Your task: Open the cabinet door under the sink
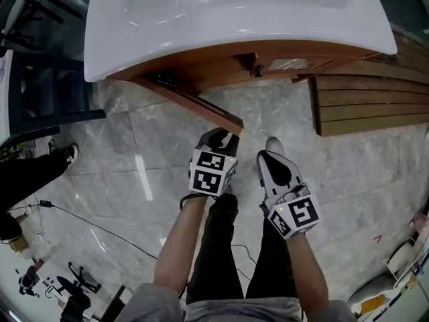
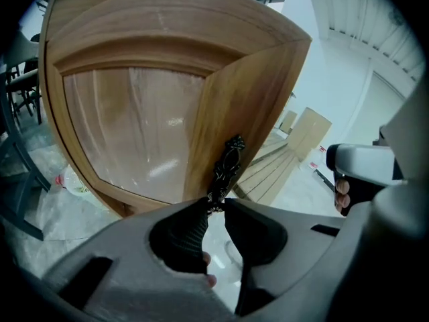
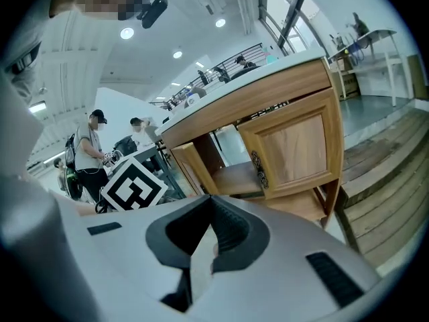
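Note:
A white sink top (image 1: pixel 167 19) sits on a wooden cabinet (image 1: pixel 221 66). Its left door (image 1: pixel 194 106) is swung out toward me. In the left gripper view this door (image 2: pixel 134 113) fills the picture, with a dark ornate handle (image 2: pixel 226 166) on its edge. My left gripper (image 2: pixel 214 203) is shut on the lower end of that handle; in the head view the left gripper (image 1: pixel 224 138) is at the door's free end. My right gripper (image 1: pixel 267 158) hangs shut beside it, holding nothing. The right gripper view shows the right gripper (image 3: pixel 211 200), the closed right door (image 3: pixel 295 146) and an open shelf (image 3: pixel 231 176).
Wooden planks (image 1: pixel 369 106) lie on the floor right of the cabinet. Black chairs (image 1: pixel 40 79) stand at the left, near another person's shoe (image 1: pixel 65 154). A cable (image 1: pixel 87 223) crosses the marble floor. Two people (image 3: pixel 90 153) stand far off.

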The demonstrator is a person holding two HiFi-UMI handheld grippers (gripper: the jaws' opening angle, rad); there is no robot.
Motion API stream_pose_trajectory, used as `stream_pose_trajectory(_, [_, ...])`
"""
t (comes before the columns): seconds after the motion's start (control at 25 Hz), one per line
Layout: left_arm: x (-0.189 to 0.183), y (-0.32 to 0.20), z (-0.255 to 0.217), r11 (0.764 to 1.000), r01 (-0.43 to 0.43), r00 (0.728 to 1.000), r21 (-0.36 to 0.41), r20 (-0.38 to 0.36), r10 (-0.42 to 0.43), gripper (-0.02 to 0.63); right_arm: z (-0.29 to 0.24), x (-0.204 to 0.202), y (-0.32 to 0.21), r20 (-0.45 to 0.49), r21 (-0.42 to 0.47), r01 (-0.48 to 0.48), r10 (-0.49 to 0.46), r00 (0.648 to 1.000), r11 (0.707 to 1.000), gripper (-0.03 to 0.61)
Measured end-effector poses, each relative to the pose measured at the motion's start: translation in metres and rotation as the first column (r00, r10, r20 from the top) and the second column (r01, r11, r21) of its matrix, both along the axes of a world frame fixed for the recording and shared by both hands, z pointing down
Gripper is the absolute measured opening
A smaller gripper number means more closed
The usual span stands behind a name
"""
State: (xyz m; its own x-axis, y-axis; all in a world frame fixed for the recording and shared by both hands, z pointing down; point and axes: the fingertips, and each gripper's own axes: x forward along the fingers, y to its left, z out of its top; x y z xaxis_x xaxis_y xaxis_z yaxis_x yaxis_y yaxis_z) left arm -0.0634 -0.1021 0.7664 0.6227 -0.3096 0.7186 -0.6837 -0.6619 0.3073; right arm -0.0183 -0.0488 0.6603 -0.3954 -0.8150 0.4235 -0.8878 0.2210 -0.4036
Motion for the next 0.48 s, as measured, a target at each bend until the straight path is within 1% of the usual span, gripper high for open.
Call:
stream_pose_trajectory(0.28, [-0.041,0.032,0.003,0.996,-0.083,0.996,-0.01,0.017,0.084,0.084,0.0,-0.021,0.013,-0.013,0.009,-0.017,0.017,1.0,1.0,0.009])
stream_pose_trajectory(0.36, [-0.055,0.04,0.004,0.996,-0.088,0.996,-0.018,0.024,0.089,0.084,-0.001,-0.027,0.016,-0.011,0.009,-0.019,0.019,1.0,1.0,0.009])
stream_pose_trajectory(0.48, [-0.072,0.049,0.006,0.997,-0.074,0.997,-0.034,0.022,0.075,0.083,0.0,-0.039,0.018,-0.011,0.007,-0.005,0.005,1.0,1.0,0.01])
